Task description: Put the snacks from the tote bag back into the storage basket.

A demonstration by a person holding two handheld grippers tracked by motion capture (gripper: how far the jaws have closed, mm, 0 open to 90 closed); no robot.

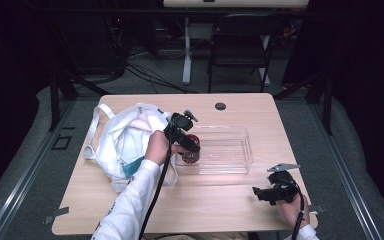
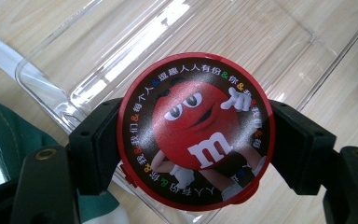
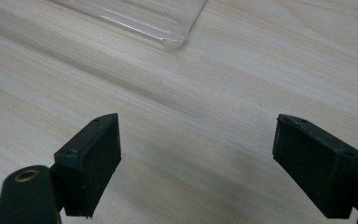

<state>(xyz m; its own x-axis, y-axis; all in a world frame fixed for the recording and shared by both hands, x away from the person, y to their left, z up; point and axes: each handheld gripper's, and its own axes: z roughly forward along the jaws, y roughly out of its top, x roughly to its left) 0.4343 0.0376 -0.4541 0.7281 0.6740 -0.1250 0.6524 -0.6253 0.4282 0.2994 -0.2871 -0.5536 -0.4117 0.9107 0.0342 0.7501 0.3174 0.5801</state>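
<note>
My left gripper (image 2: pixel 196 154) clamps a round red tin (image 2: pixel 196 130), frame centre, over the clear tray (image 2: pixel 98 60); my right gripper (image 3: pixel 198 163) stands open.

bg: dark room | grey floor (image 1: pixel 40 135) | folding chair (image 1: pixel 240 42) | wood table (image 1: pixel 230 205)

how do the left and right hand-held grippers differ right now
The left hand-held gripper is shut on the round red candy tin over the clear plastic tray; the right hand-held gripper is open and holds nothing over bare wooden table. Both have black jaws.
</note>
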